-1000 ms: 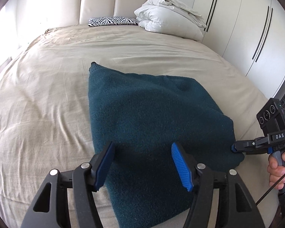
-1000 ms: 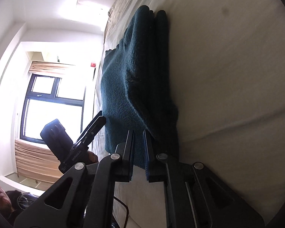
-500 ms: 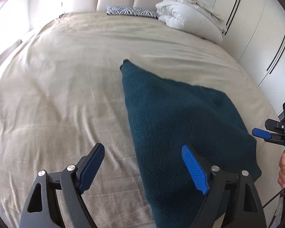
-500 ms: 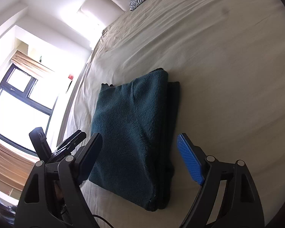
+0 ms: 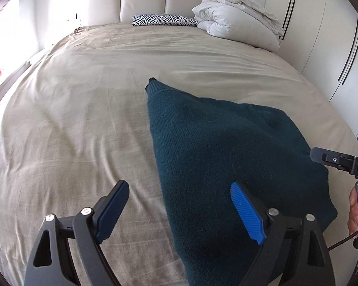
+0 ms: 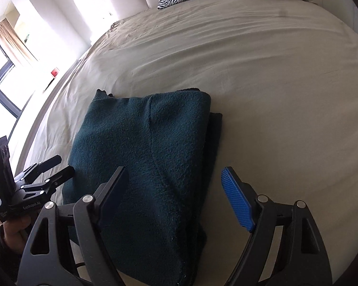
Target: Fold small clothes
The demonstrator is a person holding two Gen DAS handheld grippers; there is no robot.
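Folded dark teal knit garment [image 5: 217,157], lying flat on the beige bedspread [image 5: 83,119] in several stacked layers, at the near side of the bed and well apart from the headboard [image 5: 143,0]. Narrower lower layer showing along the garment's right edge in the right wrist view. One pointed corner of the garment aimed toward the headboard.

Left gripper [image 5: 179,214] above the garment's near left edge, jaws wide and opening further, nothing between the pads; left blue pad over bare bedspread, right blue pad over the knit, neither pressing on it. Right gripper [image 6: 176,197] above the garment's near right part, jaws spread wide, empty; left pad over the fabric, right pad over the bedspread just beside the garment's right edge. Hand [image 5: 356,211] on the right gripper's handle at the right edge of the left wrist view.

Farther from the garment, toward the headboard: zebra-print pillow [image 5: 164,20] against it, bundled white duvet [image 5: 238,23] just right of the pillow. White wardrobe doors [image 5: 322,35] right of the bed; window [image 6: 0,76] with curtain on the left.
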